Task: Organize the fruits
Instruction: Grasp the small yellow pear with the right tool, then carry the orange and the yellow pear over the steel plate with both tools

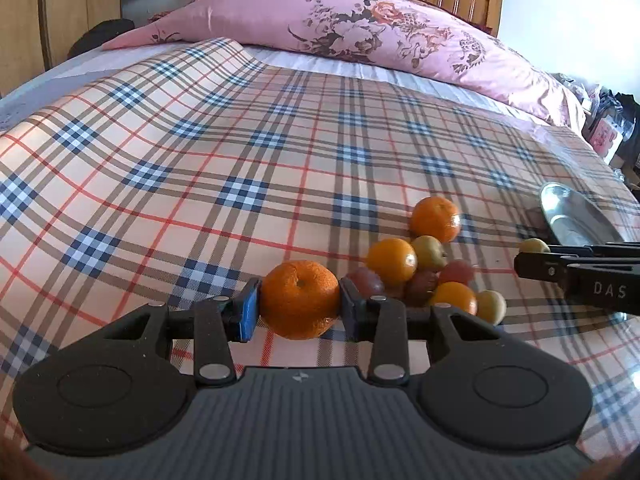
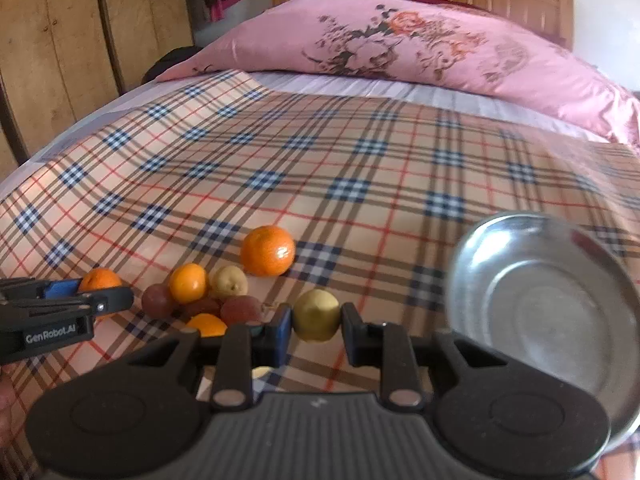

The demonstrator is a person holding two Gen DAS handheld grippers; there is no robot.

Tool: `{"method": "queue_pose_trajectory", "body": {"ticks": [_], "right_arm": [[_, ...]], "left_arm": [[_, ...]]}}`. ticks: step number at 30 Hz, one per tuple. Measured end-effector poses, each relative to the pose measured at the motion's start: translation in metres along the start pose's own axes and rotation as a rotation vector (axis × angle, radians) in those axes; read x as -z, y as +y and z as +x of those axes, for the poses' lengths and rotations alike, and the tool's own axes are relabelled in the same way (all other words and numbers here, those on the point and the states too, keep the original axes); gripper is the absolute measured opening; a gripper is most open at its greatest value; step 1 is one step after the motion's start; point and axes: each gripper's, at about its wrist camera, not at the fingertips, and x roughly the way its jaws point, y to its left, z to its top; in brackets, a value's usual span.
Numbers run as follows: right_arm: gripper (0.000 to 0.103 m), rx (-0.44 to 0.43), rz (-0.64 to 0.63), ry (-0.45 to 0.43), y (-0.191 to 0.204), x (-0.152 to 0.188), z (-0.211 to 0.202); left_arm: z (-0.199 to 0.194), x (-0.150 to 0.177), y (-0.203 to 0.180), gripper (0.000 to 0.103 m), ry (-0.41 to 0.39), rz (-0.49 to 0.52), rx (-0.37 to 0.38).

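Observation:
My left gripper (image 1: pixel 300 300) is shut on a large orange (image 1: pixel 299 299), held just above the plaid bed sheet (image 1: pixel 200 160). To its right lies a pile of fruit (image 1: pixel 424 276): oranges, dark red plums and small yellow-green fruits. My right gripper (image 2: pixel 316 316) is shut on a yellow-green fruit (image 2: pixel 317 315) beside that pile. From the left wrist view the right gripper (image 1: pixel 520 258) enters at the right edge with the yellow fruit (image 1: pixel 534 246) at its tip. In the right wrist view the left gripper (image 2: pixel 108 296) shows at the left with its orange (image 2: pixel 98 280).
A shiny steel bowl (image 2: pixel 480 248) rests on the sheet at the right, also seen as the bowl (image 1: pixel 560 204) from the left wrist. A pink floral pillow (image 1: pixel 360 28) lies at the head of the bed. Wooden wardrobe doors (image 2: pixel 80 40) stand at the left.

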Motion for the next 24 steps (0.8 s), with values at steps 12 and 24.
{"method": "queue_pose_trajectory", "body": {"ticks": [12,24], "right_arm": [[0.024,0.036,0.082,-0.002,-0.019,0.015,-0.042],[0.024,0.069,0.134,-0.032,-0.038,0.026,-0.073]], "left_arm": [[-0.032,0.008,-0.033,0.045,-0.006,0.037,0.009],[-0.056,0.013,-0.07,0.045,-0.018,0.086,0.036]]}}
